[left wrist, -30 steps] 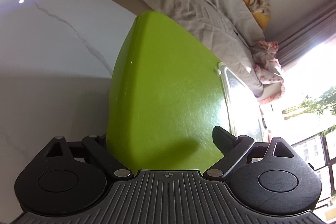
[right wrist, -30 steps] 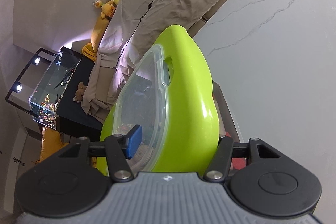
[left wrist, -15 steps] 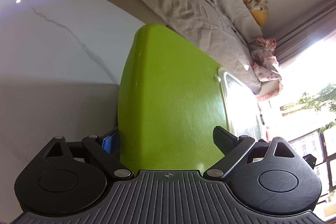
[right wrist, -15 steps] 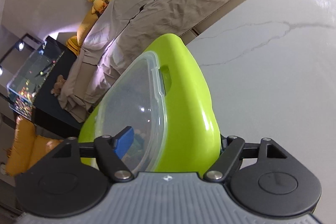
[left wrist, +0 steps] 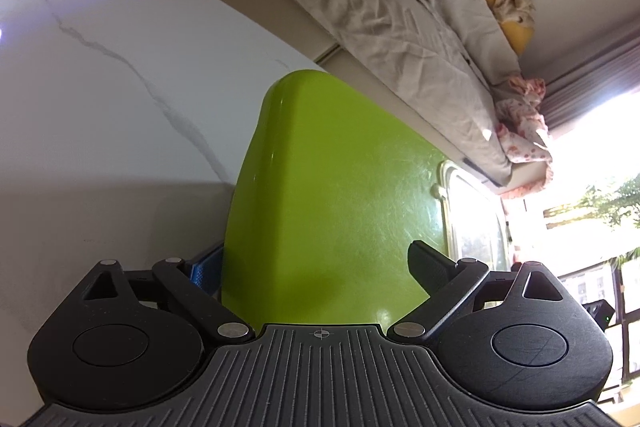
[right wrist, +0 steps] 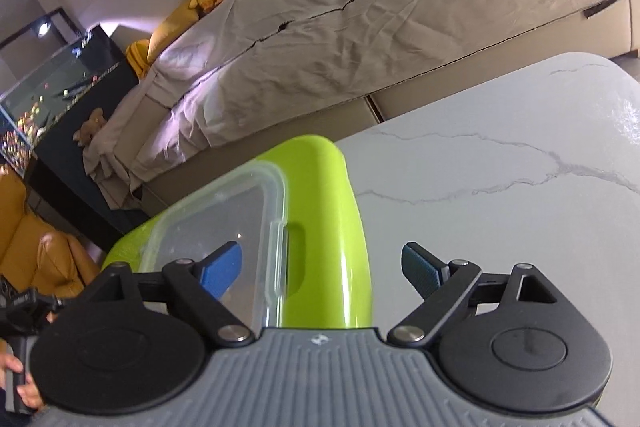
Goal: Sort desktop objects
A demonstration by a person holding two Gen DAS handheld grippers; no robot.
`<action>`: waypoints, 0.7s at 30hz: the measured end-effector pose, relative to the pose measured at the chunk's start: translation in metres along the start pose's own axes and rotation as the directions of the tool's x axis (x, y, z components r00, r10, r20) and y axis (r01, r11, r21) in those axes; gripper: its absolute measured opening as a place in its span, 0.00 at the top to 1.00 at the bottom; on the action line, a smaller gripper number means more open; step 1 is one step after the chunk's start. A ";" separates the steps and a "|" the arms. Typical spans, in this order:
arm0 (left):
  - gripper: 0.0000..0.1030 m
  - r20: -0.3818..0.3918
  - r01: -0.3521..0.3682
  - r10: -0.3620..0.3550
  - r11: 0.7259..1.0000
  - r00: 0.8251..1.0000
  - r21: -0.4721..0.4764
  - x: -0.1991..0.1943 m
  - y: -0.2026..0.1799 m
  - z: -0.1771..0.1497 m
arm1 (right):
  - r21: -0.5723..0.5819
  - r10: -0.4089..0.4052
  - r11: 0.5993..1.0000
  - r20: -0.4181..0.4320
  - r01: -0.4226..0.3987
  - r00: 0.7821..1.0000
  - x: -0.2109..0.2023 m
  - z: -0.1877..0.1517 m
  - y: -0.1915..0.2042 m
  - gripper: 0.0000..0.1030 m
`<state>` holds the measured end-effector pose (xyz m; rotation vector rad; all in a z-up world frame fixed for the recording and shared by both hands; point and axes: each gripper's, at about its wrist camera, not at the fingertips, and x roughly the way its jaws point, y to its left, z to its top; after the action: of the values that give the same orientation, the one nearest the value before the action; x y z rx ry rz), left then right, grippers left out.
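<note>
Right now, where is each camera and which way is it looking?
Left wrist: on the left tool, facing the green box, table and sofa; only the tool shows.
Right wrist: on the right tool, facing the clear lid and sofa; a hand shows low left.
Both see the green box, table and sofa.

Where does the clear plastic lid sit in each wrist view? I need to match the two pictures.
Left wrist view: the clear plastic lid shows as a narrow strip at right of centre, against the right side of the lime-green plastic container.
Right wrist view: the lid fills the lower left of centre, left of the green rim.
Shared landmark: the white marble-patterned tabletop, with the beige-covered sofa behind it.
</note>
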<state>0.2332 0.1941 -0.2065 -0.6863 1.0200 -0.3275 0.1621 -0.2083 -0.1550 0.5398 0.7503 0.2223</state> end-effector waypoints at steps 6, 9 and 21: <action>0.08 0.042 -0.040 0.037 0.997 0.998 0.065 -0.007 -0.028 0.032 | 0.145 0.067 0.987 -0.002 -0.066 0.998 0.003 0.002 -0.014 0.37; 0.09 0.028 -0.086 0.084 0.990 0.996 0.111 -0.003 -0.039 0.042 | 0.193 0.080 0.978 0.003 -0.079 0.997 0.003 0.003 -0.027 0.38; 0.09 -0.035 -0.108 0.112 0.989 0.993 0.105 -0.002 -0.022 0.013 | 0.130 0.056 0.990 0.025 -0.058 0.998 -0.002 0.000 -0.027 0.38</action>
<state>0.2445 0.1836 -0.1867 -0.5298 1.0679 -0.2965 0.1609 -0.2322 -0.1682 0.6880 0.7325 0.2209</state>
